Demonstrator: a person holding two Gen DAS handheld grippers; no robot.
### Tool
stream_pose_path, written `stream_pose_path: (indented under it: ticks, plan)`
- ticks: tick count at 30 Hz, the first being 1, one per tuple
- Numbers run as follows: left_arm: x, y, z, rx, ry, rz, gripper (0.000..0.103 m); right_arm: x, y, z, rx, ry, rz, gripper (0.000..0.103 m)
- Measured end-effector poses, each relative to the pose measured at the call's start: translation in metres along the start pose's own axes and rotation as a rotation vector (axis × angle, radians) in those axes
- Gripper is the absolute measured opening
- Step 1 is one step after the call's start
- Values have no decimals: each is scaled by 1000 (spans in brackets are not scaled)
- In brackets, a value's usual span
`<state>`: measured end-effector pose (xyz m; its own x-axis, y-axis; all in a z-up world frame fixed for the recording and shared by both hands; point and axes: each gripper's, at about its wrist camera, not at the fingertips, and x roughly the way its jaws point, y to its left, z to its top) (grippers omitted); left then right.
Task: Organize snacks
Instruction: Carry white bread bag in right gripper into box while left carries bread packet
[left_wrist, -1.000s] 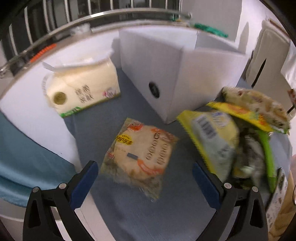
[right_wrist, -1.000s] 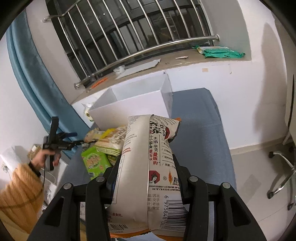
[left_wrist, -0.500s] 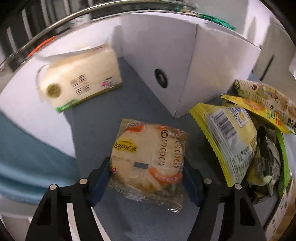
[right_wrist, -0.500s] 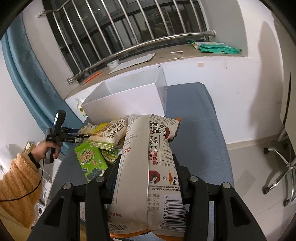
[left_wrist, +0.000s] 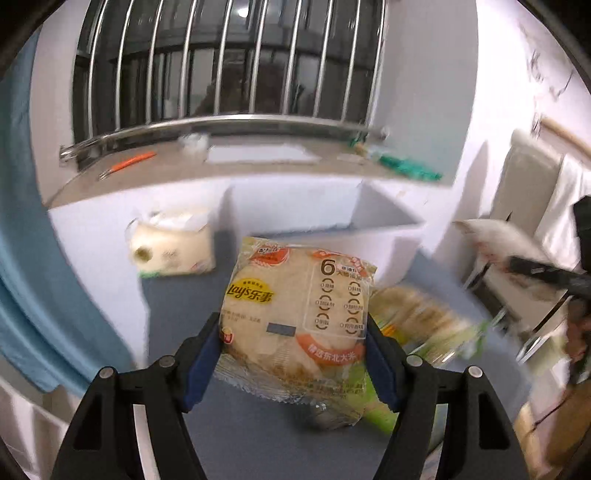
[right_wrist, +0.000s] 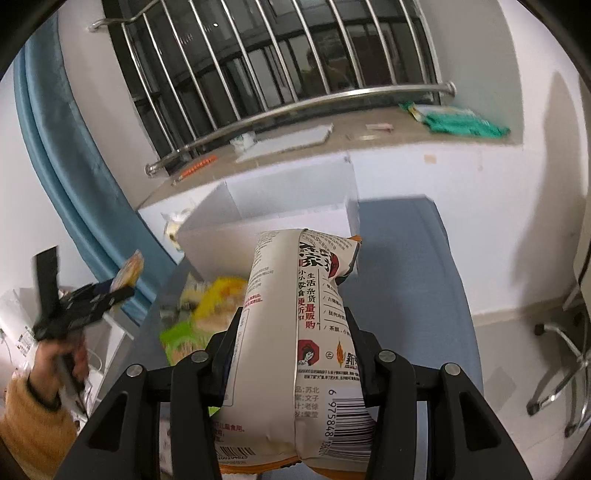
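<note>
Transfer step in hand: left claw (left_wrist: 293, 338) pinches the Lay's packet (left_wrist: 295, 310), right claw (right_wrist: 291, 345) pinches the white snack bag (right_wrist: 295, 332); next, each needs carrying forward over the white box (left_wrist: 317, 218) ahead.

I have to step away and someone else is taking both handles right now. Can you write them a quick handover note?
Left tongs: shut on the Lay's chip bag, lifted off the blue-grey table.
Right tongs: shut on the white snack bag, held upright above the table.
White box: open-topped, at the back of the table under the windowsill; its inside is not visible.
Done: both bags gripped and raised.
Left: drop both into the box, most likely, then clear the snack pile in front of it. The tissue pack sits left of the box.
</note>
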<state>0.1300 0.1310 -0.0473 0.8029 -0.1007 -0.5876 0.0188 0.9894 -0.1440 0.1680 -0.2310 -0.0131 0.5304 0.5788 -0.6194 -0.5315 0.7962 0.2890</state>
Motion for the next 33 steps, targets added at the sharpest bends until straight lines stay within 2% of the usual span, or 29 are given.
stream_pose_path:
  ticks: [3,6,9,13,17,18,20,21,22,23,24,27,33]
  plan:
    - [6,-10,36,-37,-22,4,75,16,9,29,-12,-25,-41,51]
    - [27,-16,76,-54,-37,27,75,39,16,65,-26,-53,-71,51]
    - [57,-23,117,-43,-38,81,75,64,22,96,-37,-70,-122,51]
    - [95,-27,146,-61,-14,96,75,104,21,132,-44,-48,-148,51]
    - [122,-29,161,-42,2,140,76,134,9,149,-28,-12,-177,51]
    - [126,-28,164,-43,0,152,77,142,5,152,-23,0,-186,51]
    - [131,-29,167,-28,0,169,86,148,2,155,-28,8,-187,52]
    - [134,-29,169,-16,2,192,100,151,0,156,-26,12,-177,54]
    - [136,-29,169,-8,-3,203,103,153,-1,158,-25,6,-171,59]
    - [138,-29,169,1,-1,224,103,153,-1,160,-25,-5,-173,85]
    - [140,-29,169,4,12,234,103,153,1,162,-23,-21,-178,103]
    - [143,-26,163,-9,46,210,103,146,6,165,-26,-68,-171,103]
    - [138,-26,153,-30,53,199,103,135,21,163,-78,-70,-143,103]
